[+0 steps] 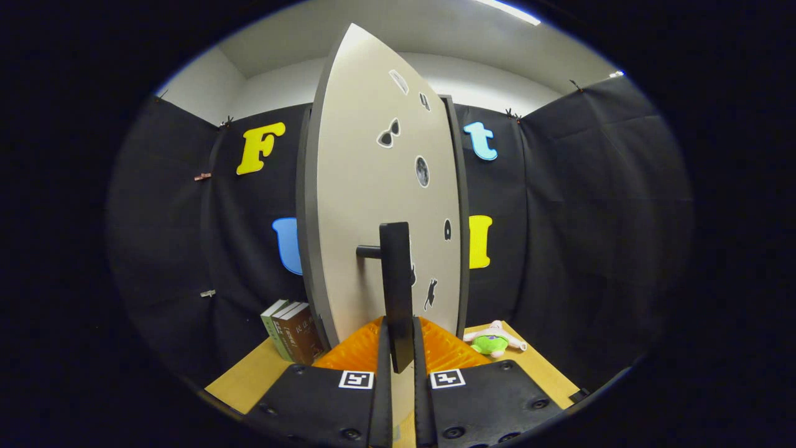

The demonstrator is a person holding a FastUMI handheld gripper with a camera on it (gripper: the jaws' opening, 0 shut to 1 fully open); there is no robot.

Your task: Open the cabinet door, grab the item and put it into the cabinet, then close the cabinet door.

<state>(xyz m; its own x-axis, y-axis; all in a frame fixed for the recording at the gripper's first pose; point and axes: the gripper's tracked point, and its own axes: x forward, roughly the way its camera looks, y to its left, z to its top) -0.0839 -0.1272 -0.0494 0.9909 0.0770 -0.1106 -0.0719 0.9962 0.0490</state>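
Beige cabinet door (373, 186) is standing edge-on to the camera, swung part open, with small dark stickers (388, 134) dotted across its face. Black vertical bar handle (396, 292) is sticking out from the door on a short peg. Gripper (402, 348) is sitting right at the handle's lower end: both fingers (381, 373) are flanking the bar and look to be pressing on it, so jaws are clenched on the handle. Plush toy (493, 340), green and pink, is lying on the wooden table (535, 367) just right of the door, untouched. Books (292, 339) are standing left of the door's foot. Black cloth wall (591, 218) is hanging behind the door.
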